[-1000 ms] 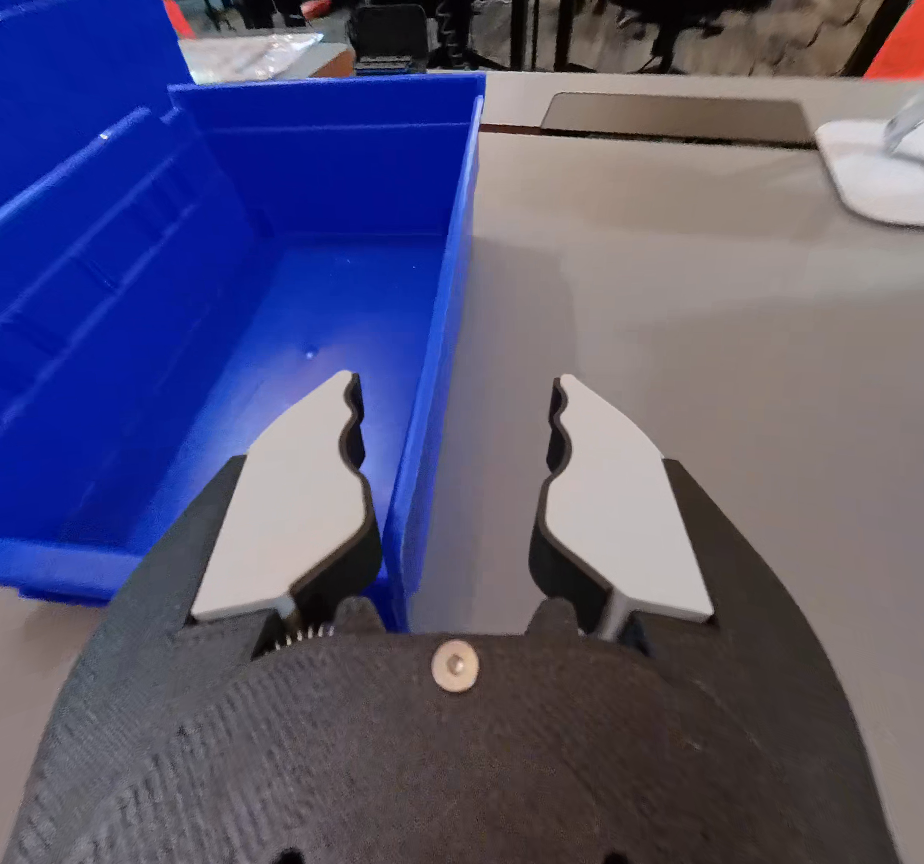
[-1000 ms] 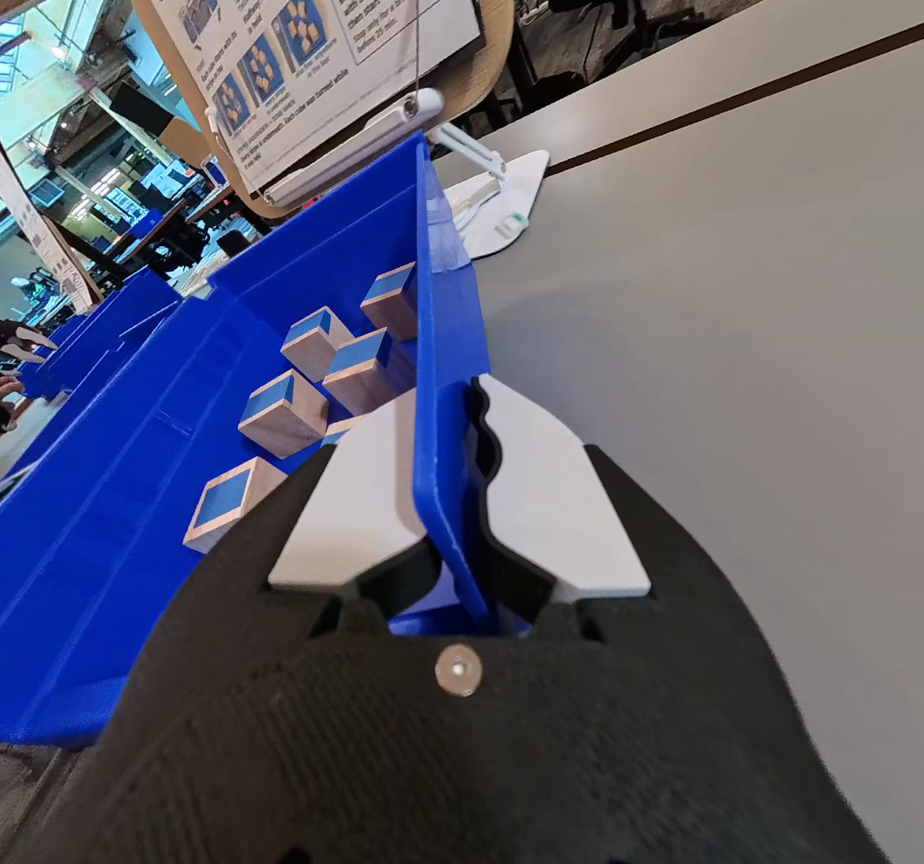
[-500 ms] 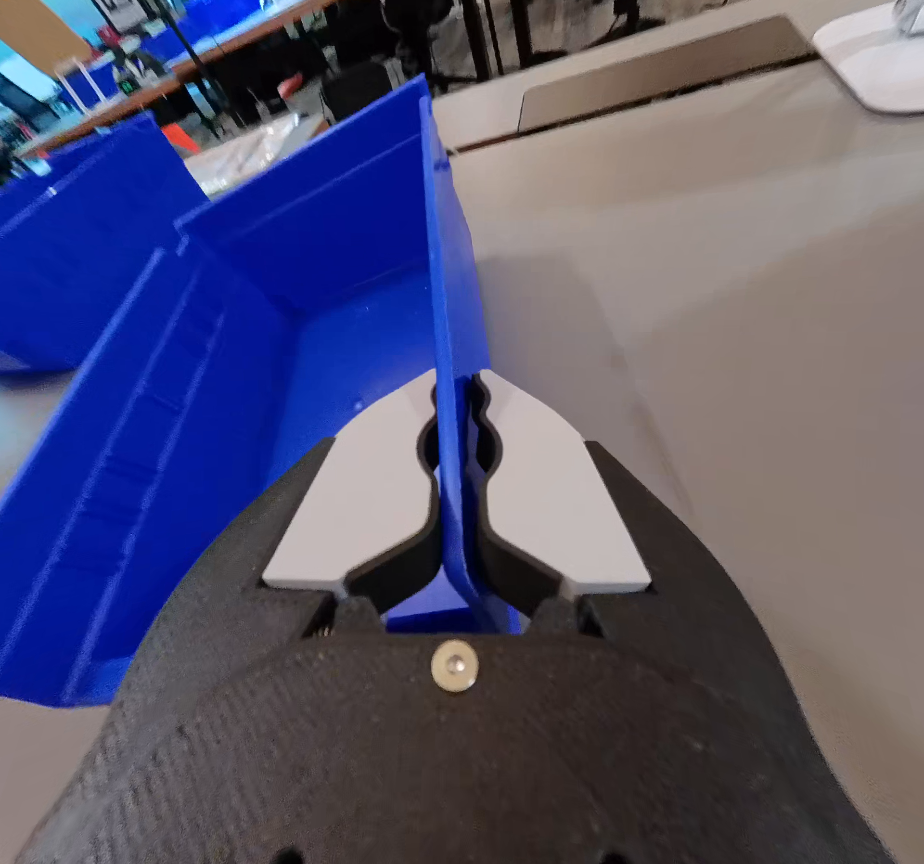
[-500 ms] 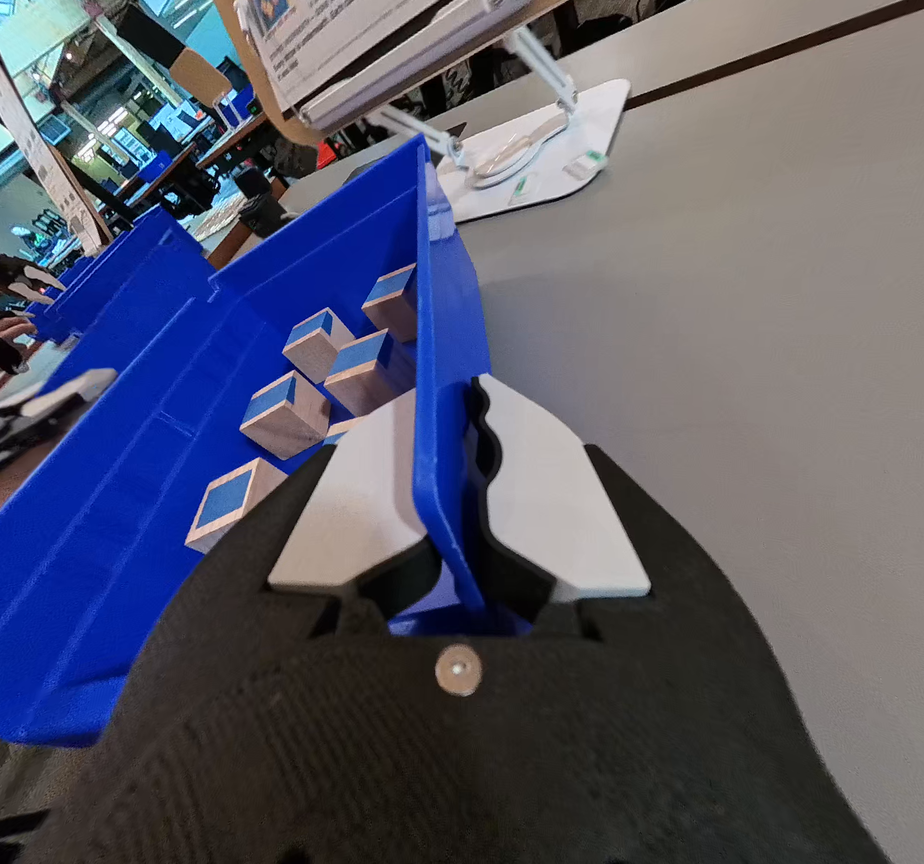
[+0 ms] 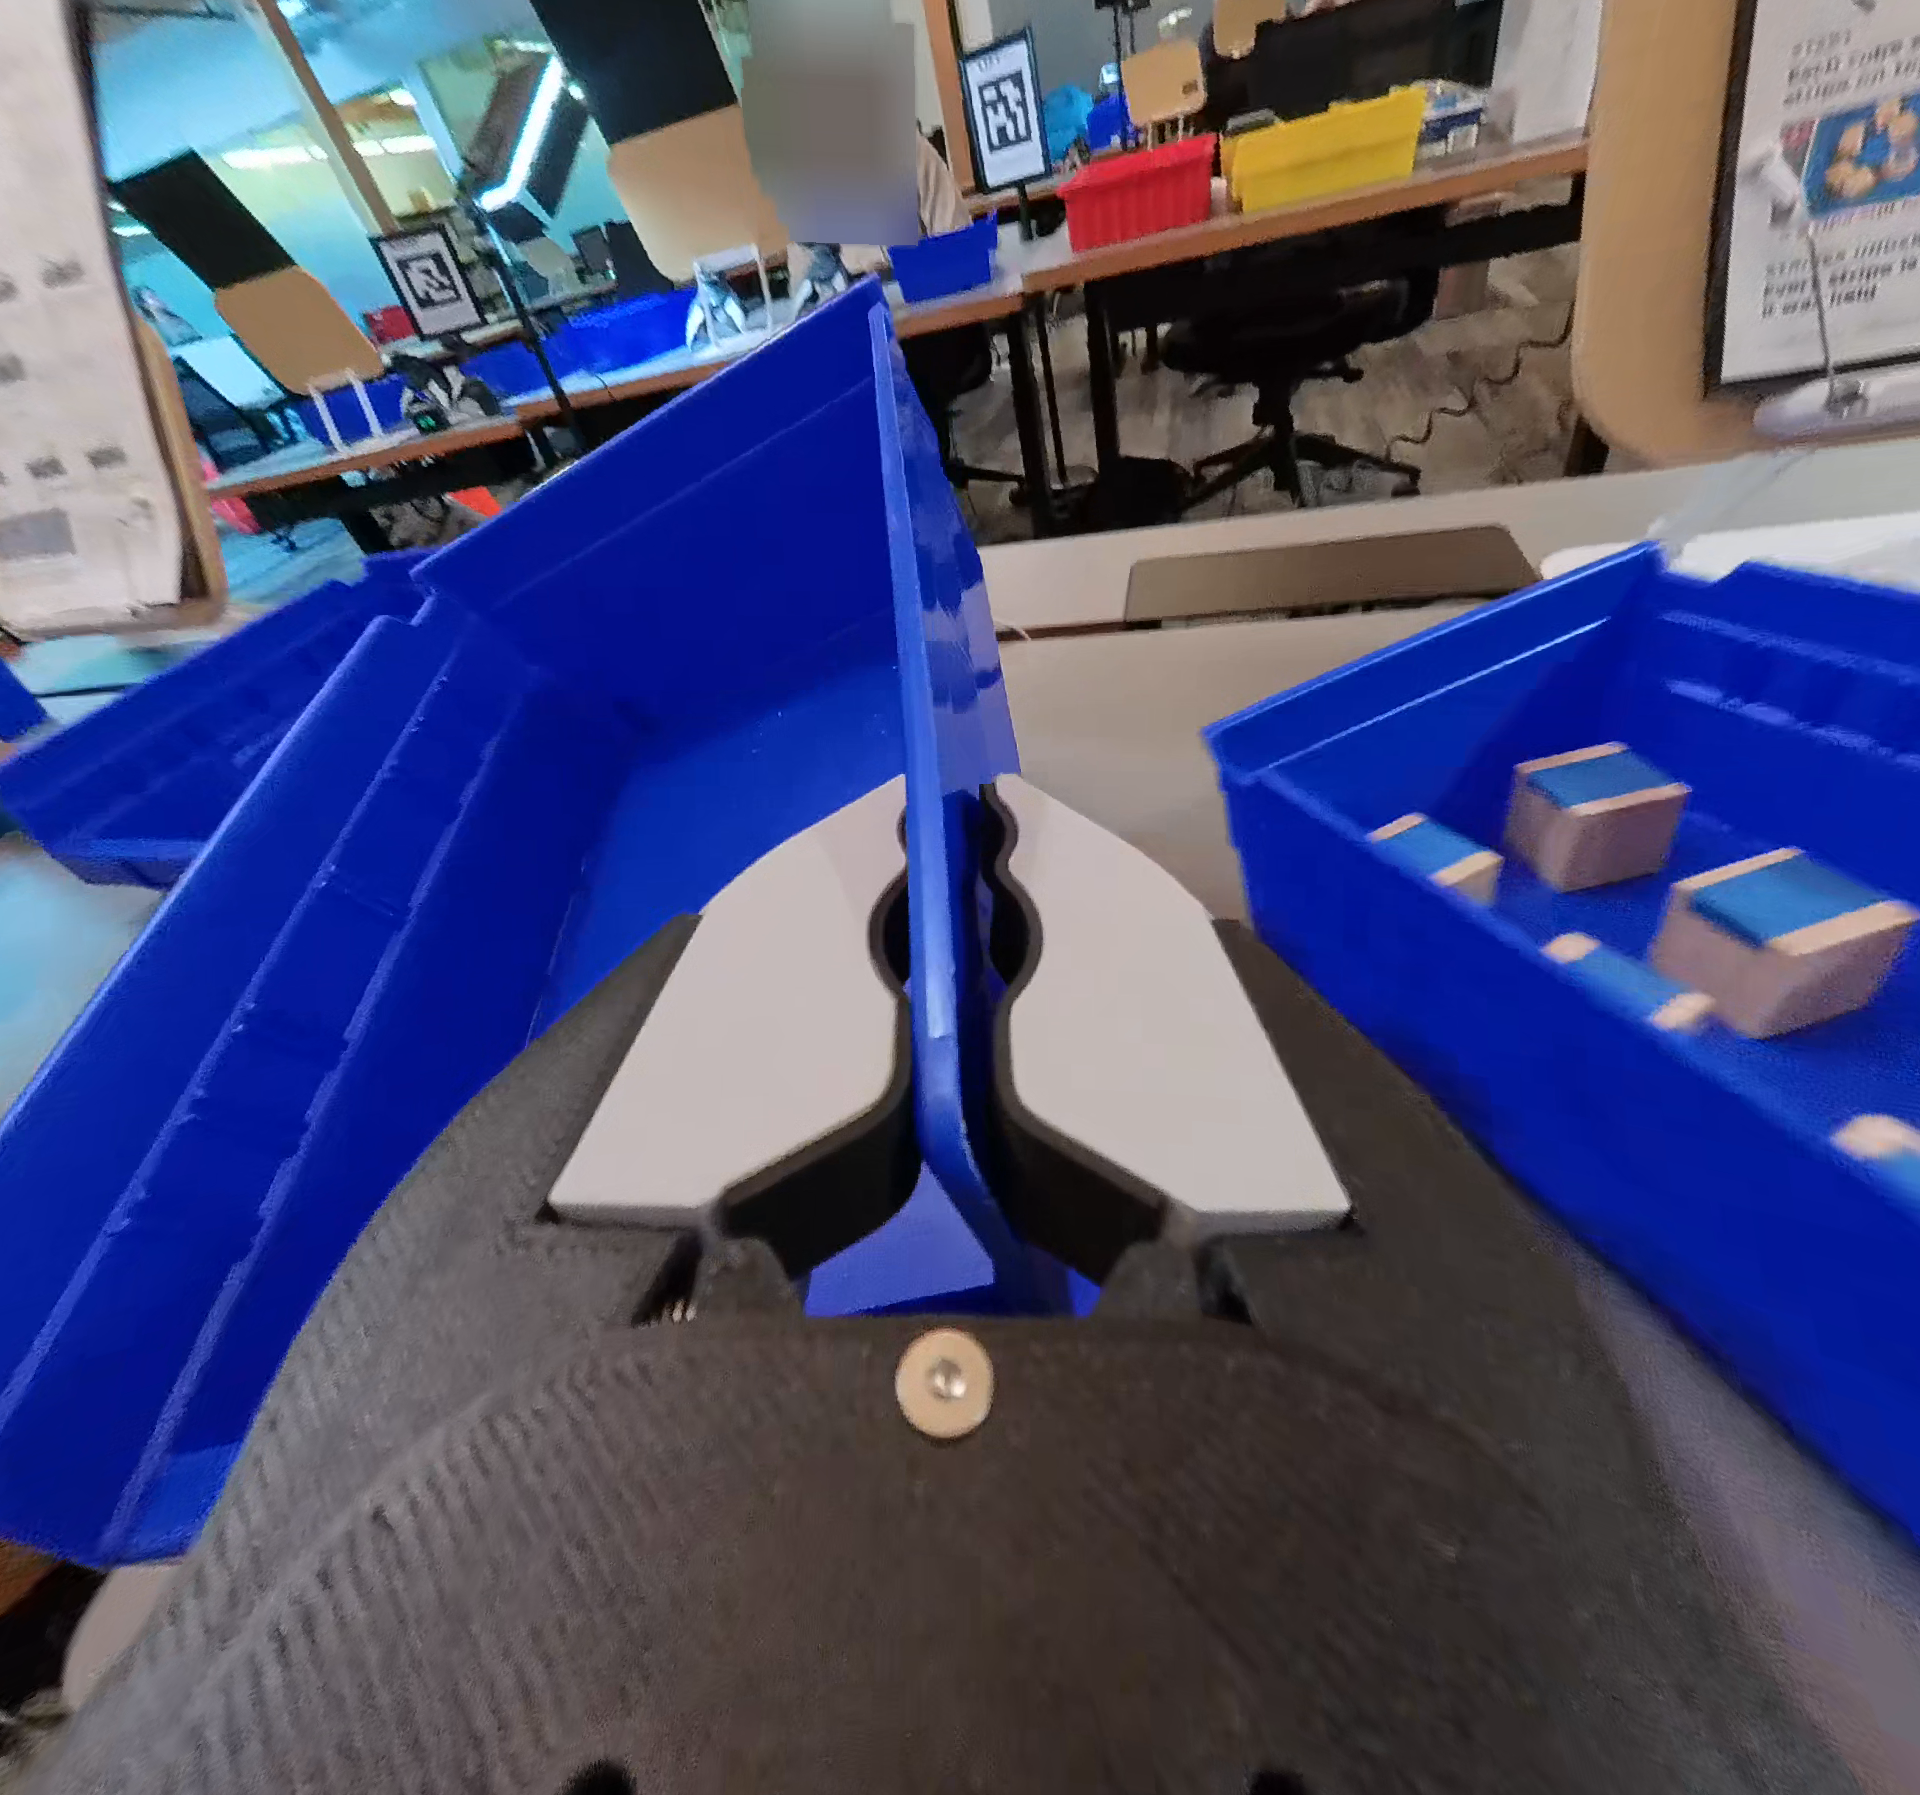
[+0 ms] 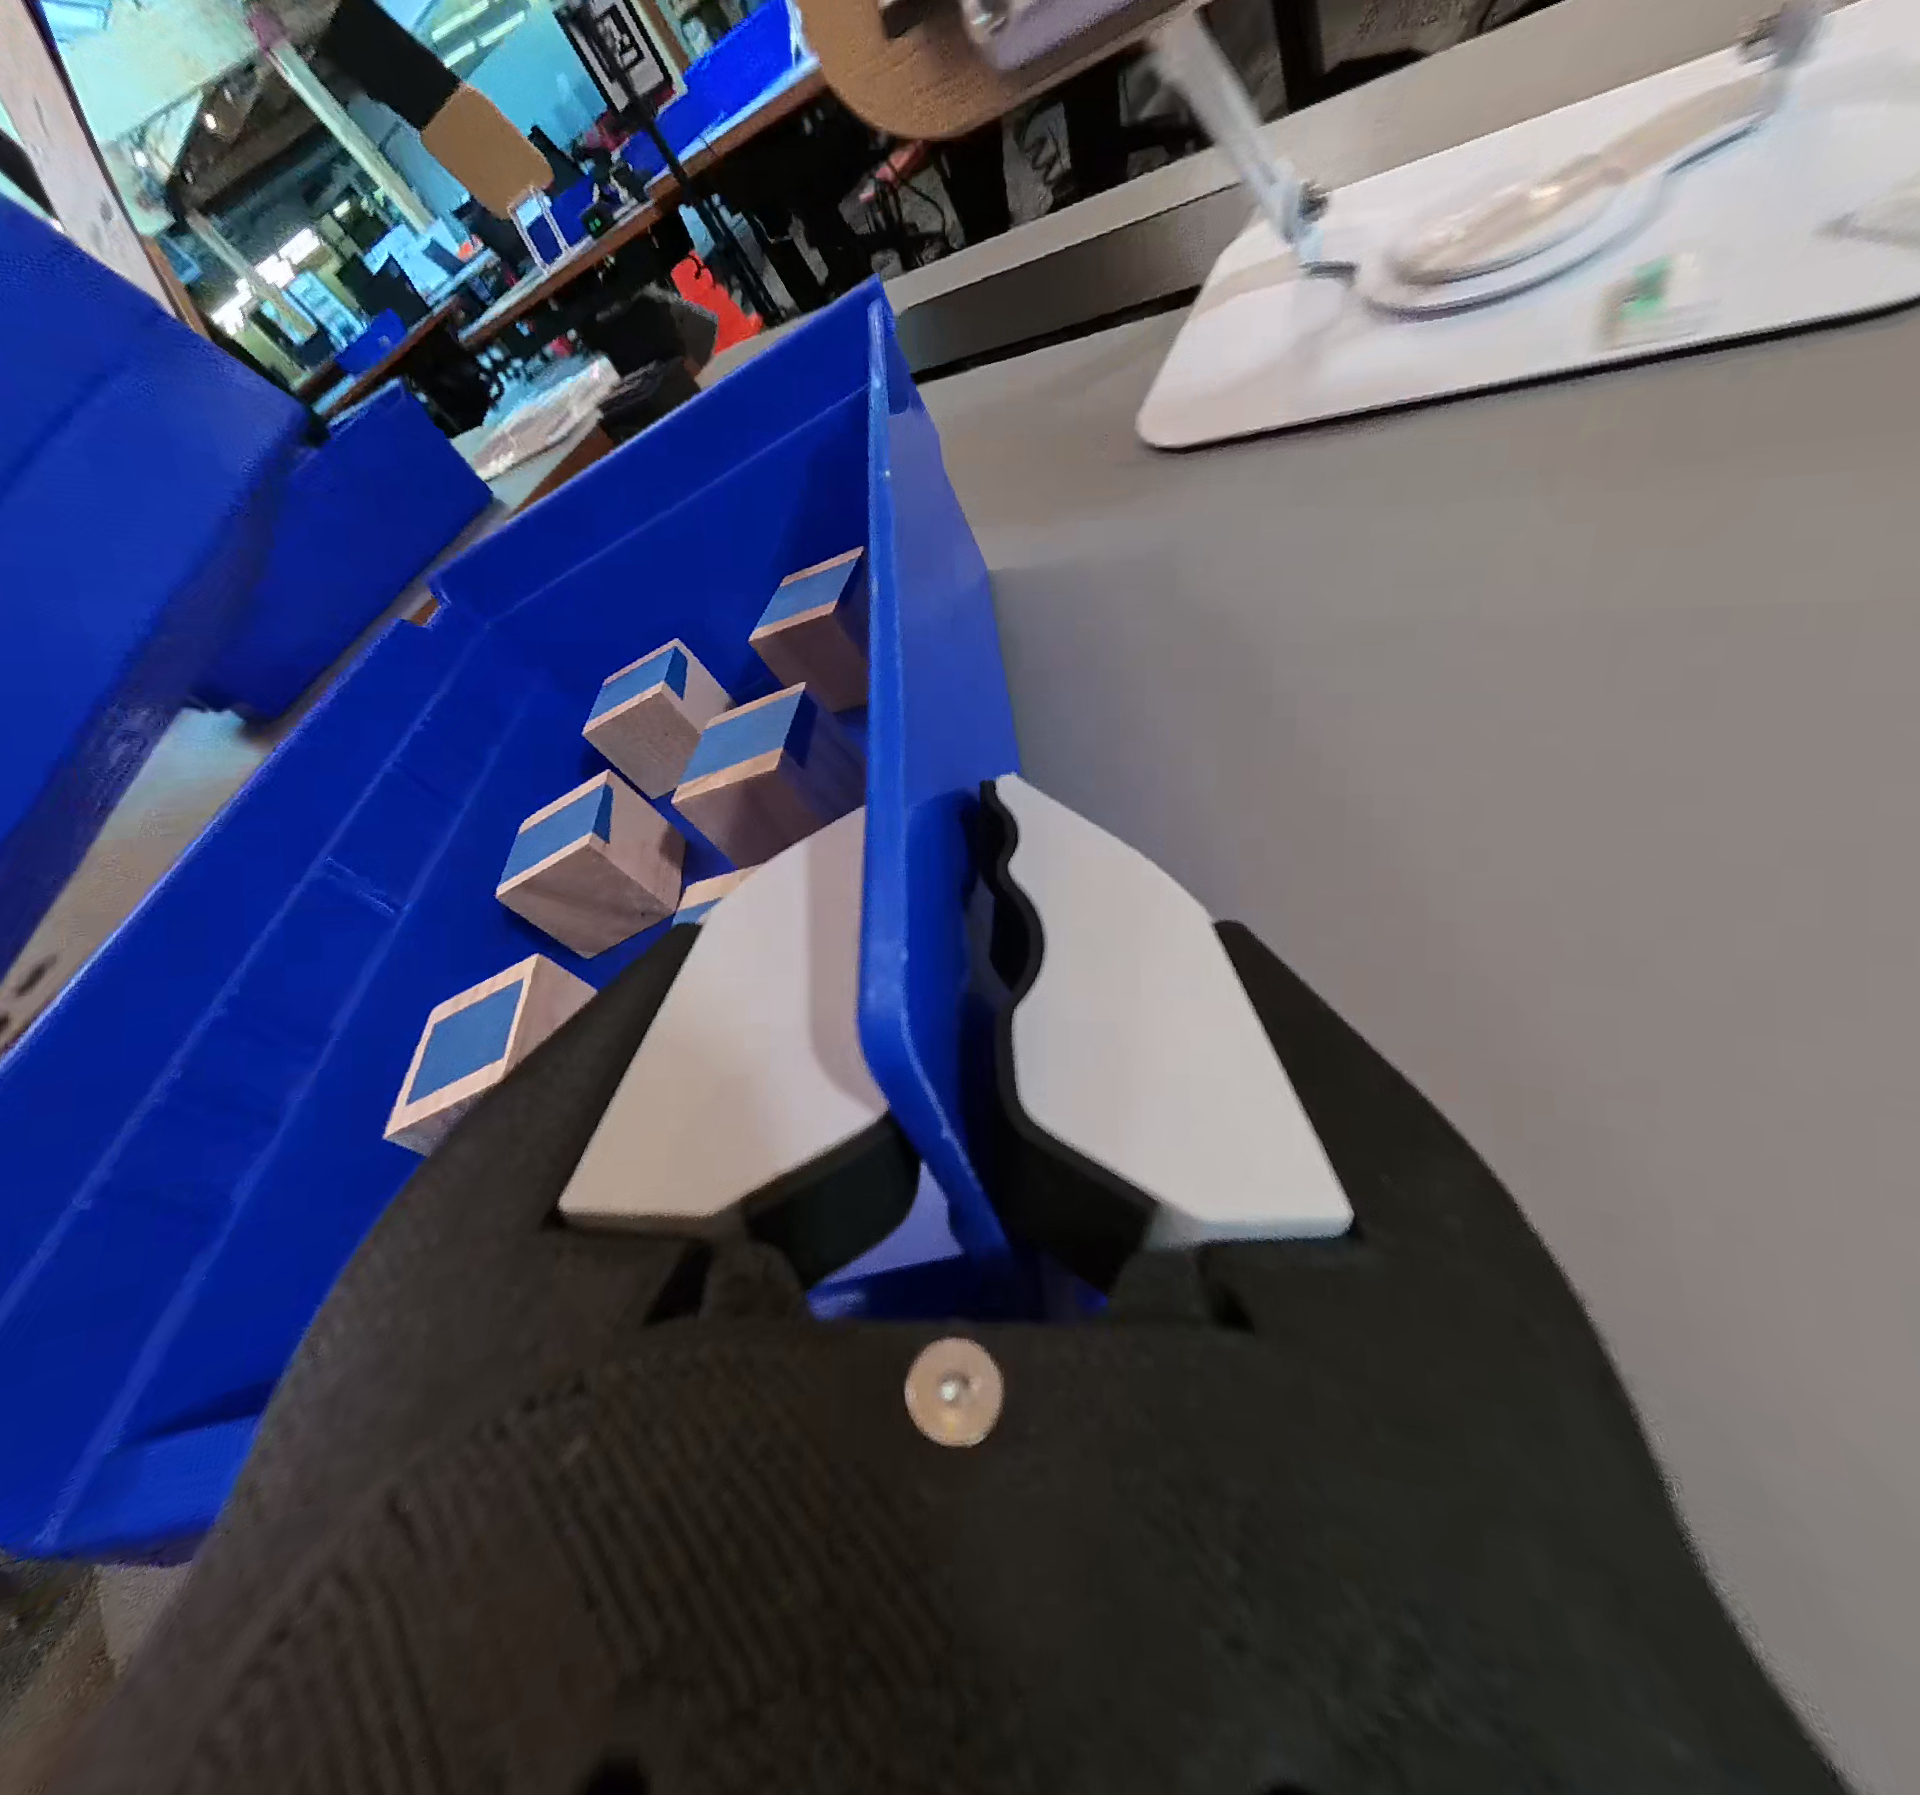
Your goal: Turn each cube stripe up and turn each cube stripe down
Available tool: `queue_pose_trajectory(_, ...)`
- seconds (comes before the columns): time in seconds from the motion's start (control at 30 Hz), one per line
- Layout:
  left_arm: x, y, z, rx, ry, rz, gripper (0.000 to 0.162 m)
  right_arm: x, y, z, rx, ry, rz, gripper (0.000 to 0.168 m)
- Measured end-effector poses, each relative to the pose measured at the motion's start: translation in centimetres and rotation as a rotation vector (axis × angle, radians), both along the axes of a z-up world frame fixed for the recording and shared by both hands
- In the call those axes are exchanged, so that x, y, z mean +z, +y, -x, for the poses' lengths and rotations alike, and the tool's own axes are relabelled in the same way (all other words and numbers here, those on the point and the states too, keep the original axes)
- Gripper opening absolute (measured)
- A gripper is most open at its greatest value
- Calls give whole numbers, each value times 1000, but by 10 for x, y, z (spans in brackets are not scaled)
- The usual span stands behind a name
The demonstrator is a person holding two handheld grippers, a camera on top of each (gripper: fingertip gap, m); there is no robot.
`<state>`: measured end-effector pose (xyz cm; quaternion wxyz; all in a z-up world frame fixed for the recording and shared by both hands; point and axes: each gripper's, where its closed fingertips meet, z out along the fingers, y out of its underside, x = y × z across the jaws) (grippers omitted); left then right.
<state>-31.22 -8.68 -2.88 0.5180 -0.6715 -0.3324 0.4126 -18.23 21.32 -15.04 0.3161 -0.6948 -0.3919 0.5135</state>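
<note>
Left gripper (image 5: 948,872) clamps the side wall of an empty blue bin (image 5: 675,623). Right gripper (image 6: 935,872) clamps the wall of the cube-filled bin (image 6: 914,623).

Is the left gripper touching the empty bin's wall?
Touching. The left wrist view shows the left gripper shut on the empty blue bin, both fingers against its wall.

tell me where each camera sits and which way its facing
Left wrist view: on the left gripper, looking along its fingers, shut on the wall of an empty bin; its black body shows below.
Right wrist view: on the right gripper, looking along its fingers, shut on the wall of the cube bin; table to the right.
Shared: the cube bin and cubes.
</note>
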Motion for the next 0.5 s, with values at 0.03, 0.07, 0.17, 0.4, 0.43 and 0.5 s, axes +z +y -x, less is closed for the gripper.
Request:
queue_pose_trajectory(0.03, 11, -4, -2, 4, 14, -9, 6, -2, -13, 13, -11, 11, 8, 9)
queue_pose_trajectory(0.07, 22, -8, -4, 5, 25, -21, 6, -4, -27, 25, -25, 18, 7, 9)
queue_pose_trajectory(0.17, 48, -19, -11, 1, 48, -64, 6, -6, -71, 61, -81, 22, -3, 9)
queue_pose_trajectory(0.4, 67, -65, -4, 59, 64, -124, 6, -8, -166, 123, -203, -21, -22, 10)
queue_pose_trajectory(0.43, 67, -72, -3, 74, 65, -117, 6, -10, -178, 128, -212, -22, -19, 10)
queue_pose_trajectory(0.5, 67, -84, 0, 99, 72, -107, 5, -10, -197, 137, -212, -23, -13, 11)
